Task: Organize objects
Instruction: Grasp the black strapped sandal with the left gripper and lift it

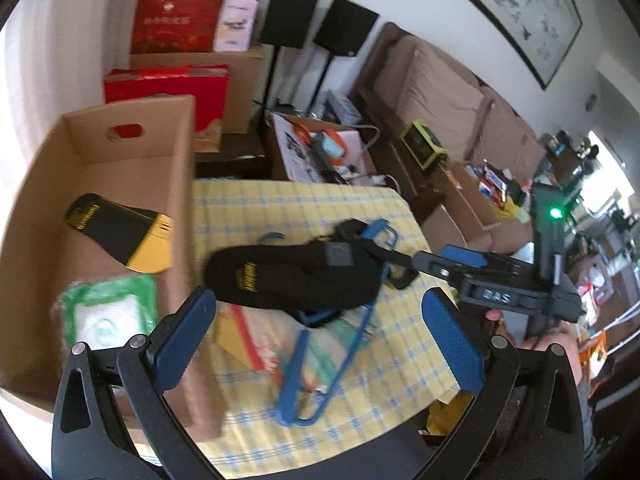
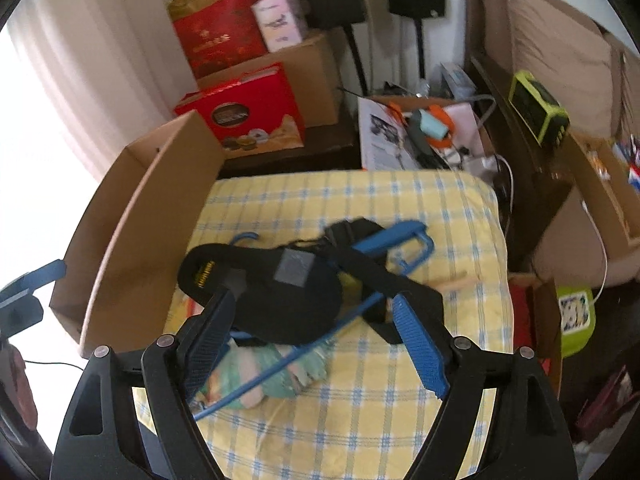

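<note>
A table covered by a yellow checked cloth [image 1: 400, 360] is seen from both wrist views. A black pad with straps [image 1: 296, 276] lies on a blue hanger [image 1: 320, 376] in the middle of the cloth, over some packets. At the left a cardboard box [image 1: 180, 184] is set against the table; a black and yellow pad [image 1: 124, 232] and a green packet [image 1: 108, 316] are seen inside it. The left gripper [image 1: 320, 340] is held wide open above the near edge, nothing between its fingers. The right gripper [image 2: 316, 336] is also spread open, with the black pad beyond its blue fingers [image 2: 420, 344] and not clamped.
</note>
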A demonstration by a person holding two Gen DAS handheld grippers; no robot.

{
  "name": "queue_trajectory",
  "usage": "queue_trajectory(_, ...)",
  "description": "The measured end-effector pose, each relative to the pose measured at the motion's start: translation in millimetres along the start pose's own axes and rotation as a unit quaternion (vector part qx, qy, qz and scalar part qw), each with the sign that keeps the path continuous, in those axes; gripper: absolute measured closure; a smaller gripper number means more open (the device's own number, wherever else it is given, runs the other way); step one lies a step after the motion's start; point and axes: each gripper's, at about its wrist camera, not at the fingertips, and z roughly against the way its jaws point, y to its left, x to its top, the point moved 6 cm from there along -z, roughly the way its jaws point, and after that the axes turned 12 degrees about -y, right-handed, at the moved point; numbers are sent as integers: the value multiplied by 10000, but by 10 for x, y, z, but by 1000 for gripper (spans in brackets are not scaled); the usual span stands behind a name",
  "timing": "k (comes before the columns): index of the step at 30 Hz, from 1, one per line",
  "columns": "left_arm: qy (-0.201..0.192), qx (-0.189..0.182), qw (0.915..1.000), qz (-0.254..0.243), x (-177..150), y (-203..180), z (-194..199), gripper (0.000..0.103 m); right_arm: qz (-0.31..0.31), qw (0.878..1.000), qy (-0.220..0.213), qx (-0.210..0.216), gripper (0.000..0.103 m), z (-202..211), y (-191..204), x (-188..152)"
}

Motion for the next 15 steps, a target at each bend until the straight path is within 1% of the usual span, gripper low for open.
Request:
queue_trajectory(4, 177, -97, 9998, -15, -142, -158, -163, 0, -274, 9996, 74, 71, 22, -41, -136, -92)
queue_trajectory(6, 271, -145, 9995, -8, -227, -232, -273, 0, -391, 9991, 98, 132, 31, -71, -174, -113)
queue_trajectory(8, 356, -179, 9992, 15, -292, -275, -360, 2, -510, 9984, 137, 212, 47, -107, -201, -144)
queue_trajectory(11, 444, -172, 9988, 58, -372, -319, -489, 3, -745, 9964, 213, 350, 54, -169, -237, -178)
queue_trajectory(13, 473, -126, 9988, 88, -409, -321, -571, 5, -879, 9950, 226, 419, 57, -220, -266, -192)
queue_trajectory(15, 480, -85, 9987, 128, -451, -309, -647, 10, -982, 9938, 221, 466, 58, -259, -286, -203)
